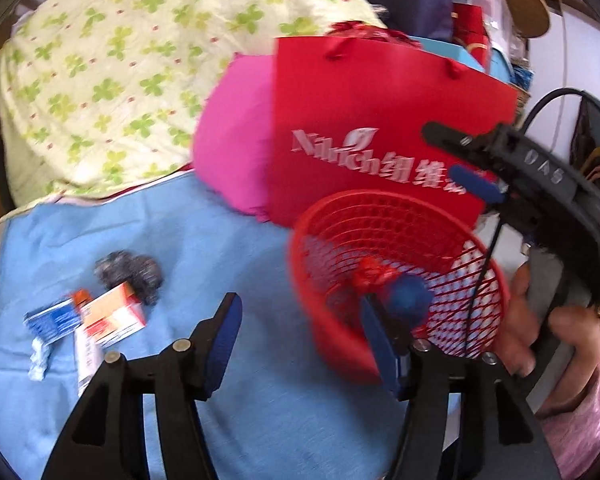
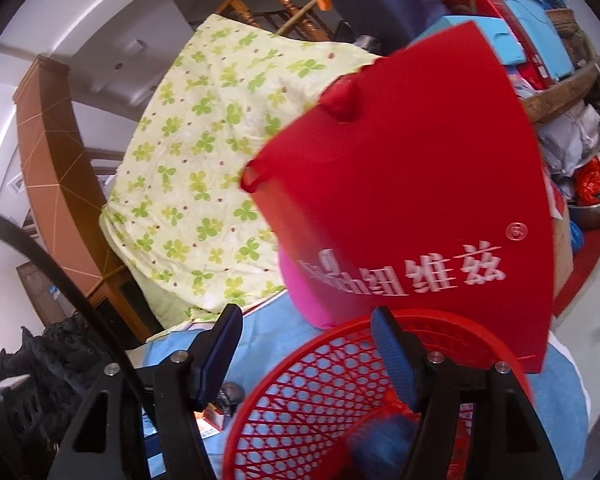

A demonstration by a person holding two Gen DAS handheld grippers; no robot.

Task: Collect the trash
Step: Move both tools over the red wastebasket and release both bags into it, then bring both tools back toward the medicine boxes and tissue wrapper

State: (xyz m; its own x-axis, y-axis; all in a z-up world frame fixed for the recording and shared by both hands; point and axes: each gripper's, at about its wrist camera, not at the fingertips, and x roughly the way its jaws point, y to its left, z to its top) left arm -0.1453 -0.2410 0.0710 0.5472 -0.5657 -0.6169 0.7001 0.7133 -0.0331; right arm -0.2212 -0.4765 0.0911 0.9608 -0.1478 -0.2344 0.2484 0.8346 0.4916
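Holding my left gripper (image 1: pixel 300 344) over the red mesh basket (image 1: pixel 452 240), jaws apart, nothing clamped; one finger dips inside its rim. In the basket lie a blue ball-like wad (image 1: pixel 410 296) and a crumpled red scrap (image 1: pixel 370 274). My right gripper (image 2: pixel 308 354) also gapes, straddling the basket's rim, squeezing nothing. Left of the basket, small printed cartons (image 1: pixel 100 316) and a dark grey wad (image 1: pixel 130 272) wait on the blue cloth (image 1: pixel 220 248). Behind the basket stands a red paper bag (image 1: pixel 380 92), lettered "Nilrich", roughly, plus Chinese characters.

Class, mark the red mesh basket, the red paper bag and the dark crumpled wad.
red mesh basket (image 1: pixel 456 236), left wrist view, far rim.
red paper bag (image 1: pixel 360 92), left wrist view, front face.
dark crumpled wad (image 1: pixel 130 272), left wrist view, centre.
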